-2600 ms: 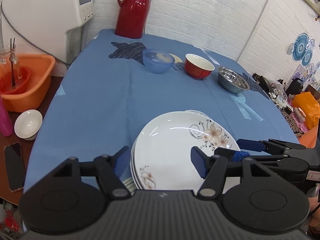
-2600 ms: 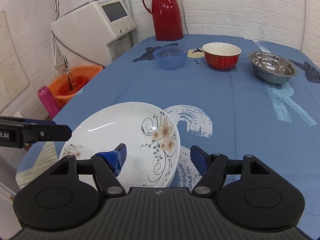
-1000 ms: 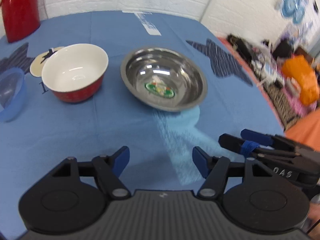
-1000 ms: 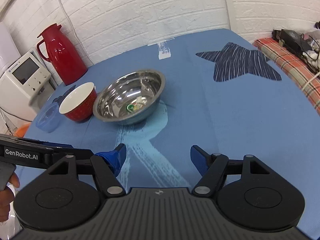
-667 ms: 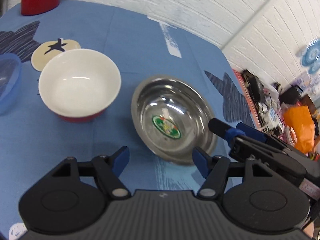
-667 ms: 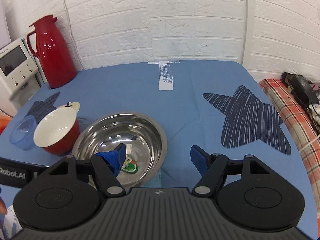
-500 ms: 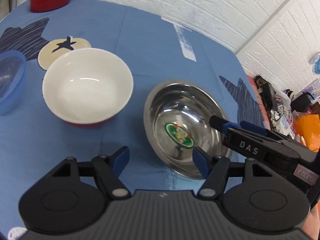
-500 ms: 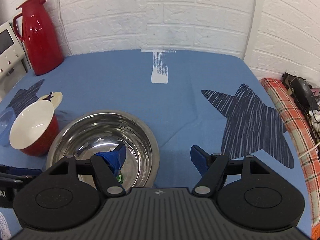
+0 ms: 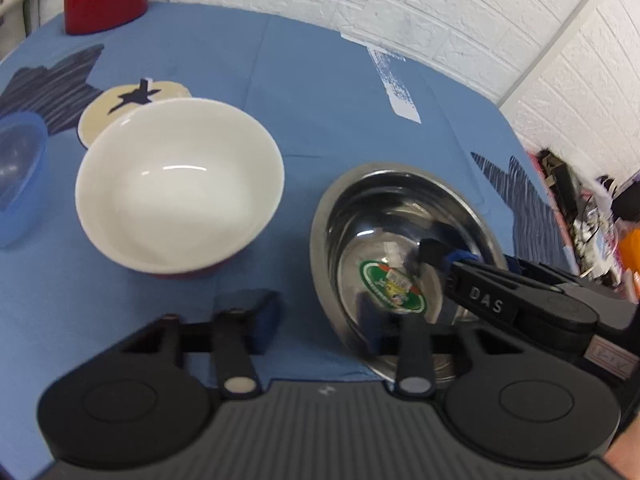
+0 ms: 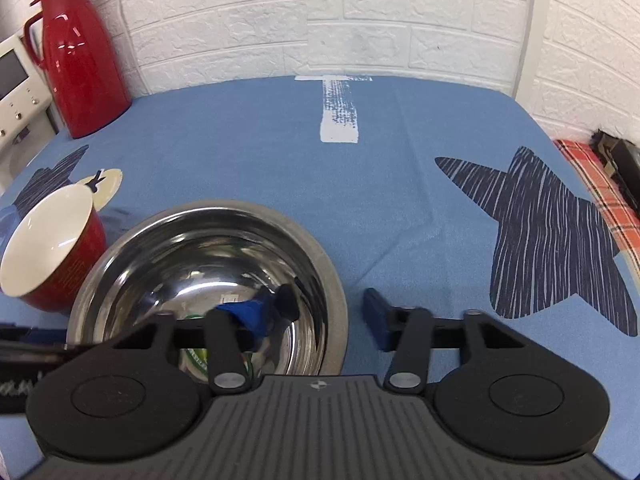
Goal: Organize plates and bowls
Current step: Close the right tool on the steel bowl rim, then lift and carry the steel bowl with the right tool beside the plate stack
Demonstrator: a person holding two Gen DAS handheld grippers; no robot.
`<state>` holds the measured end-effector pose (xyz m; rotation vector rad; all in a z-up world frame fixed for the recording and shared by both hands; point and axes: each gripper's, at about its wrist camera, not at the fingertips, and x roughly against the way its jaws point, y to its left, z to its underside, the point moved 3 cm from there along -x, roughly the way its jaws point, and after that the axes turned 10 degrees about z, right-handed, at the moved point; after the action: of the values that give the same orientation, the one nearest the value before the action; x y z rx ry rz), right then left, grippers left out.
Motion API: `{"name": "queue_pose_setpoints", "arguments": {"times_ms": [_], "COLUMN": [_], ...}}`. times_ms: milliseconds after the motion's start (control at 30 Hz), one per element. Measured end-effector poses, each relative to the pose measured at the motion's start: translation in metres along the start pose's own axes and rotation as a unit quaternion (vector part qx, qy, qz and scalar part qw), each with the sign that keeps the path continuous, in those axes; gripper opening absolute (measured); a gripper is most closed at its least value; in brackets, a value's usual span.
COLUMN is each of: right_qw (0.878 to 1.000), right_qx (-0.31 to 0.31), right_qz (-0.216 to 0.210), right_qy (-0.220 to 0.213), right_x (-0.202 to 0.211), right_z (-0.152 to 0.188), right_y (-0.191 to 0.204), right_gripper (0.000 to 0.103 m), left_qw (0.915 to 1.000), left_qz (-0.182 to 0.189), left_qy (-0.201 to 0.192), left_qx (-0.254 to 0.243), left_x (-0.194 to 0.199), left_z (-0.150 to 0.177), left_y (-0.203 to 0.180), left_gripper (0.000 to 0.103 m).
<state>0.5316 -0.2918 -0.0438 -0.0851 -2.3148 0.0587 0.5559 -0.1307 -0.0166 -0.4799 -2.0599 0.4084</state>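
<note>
- Left wrist view: our left gripper (image 9: 320,322) gapes wide astride the steel bowl's (image 9: 400,216) near rim, beside the red bowl (image 9: 180,184).
- Right wrist view: our right gripper (image 10: 312,320) spreads wide across the steel bowl's (image 10: 200,248) right rim on the blue tablecloth (image 10: 400,184).

A blue cloth (image 10: 400,184) printed with dark striped stars covers the counter, with a white brushed stripe (image 10: 340,110) near its far edge. A red thermos jug (image 10: 80,60) stands at the far left corner, against the white brick wall (image 10: 360,16). Just beside it sits a white appliance with a screen (image 10: 16,92). A red plaid fabric (image 10: 600,196) lies past the right edge.
</note>
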Motion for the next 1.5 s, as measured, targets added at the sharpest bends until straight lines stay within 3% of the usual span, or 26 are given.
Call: {"name": "queue_pose_setpoints", "arguments": {"times_ms": [33,267,400,567,833,1000,1500], "right_qw": [1.0,0.999,0.997,0.997,0.996,0.997,0.997], "right_qx": [-0.003,-0.017,-0.022,-0.014,-0.018,-0.018,-0.027], "right_qz": [-0.011,-0.04,-0.065,-0.074,-0.086,-0.075,-0.065], "right_qy": [0.004,0.026,0.042,0.031,0.019,0.021,0.021], "right_x": [0.003,0.036,0.076,0.141,0.203,0.209,0.209], "right_z": [0.002,0.034,0.068,0.123,0.189,0.201,0.218], "right_y": [0.0,0.003,0.013,0.029,0.05,0.051,0.039], "right_gripper": [0.02,0.02,0.022,0.025,0.028,0.028,0.03], "left_qw": [0.9998,0.9991,0.9972,0.9915,0.9856,0.9844,0.9836], "left_qz": [0.016,0.028,0.03,0.052,0.068,0.075,0.075], "left_qy": [0.007,0.023,0.036,0.055,0.076,0.073,0.075], "left_qx": [0.004,-0.024,-0.058,-0.106,-0.135,-0.141,-0.146], "left_x": [0.001,0.035,0.074,0.123,0.162,0.166,0.147], "left_z": [0.001,0.033,0.073,0.14,0.213,0.228,0.232], "left_y": [0.0,-0.006,-0.012,-0.014,0.003,0.002,-0.007], "left_gripper": [0.016,0.012,0.012,0.012,0.011,0.011,0.013]}}
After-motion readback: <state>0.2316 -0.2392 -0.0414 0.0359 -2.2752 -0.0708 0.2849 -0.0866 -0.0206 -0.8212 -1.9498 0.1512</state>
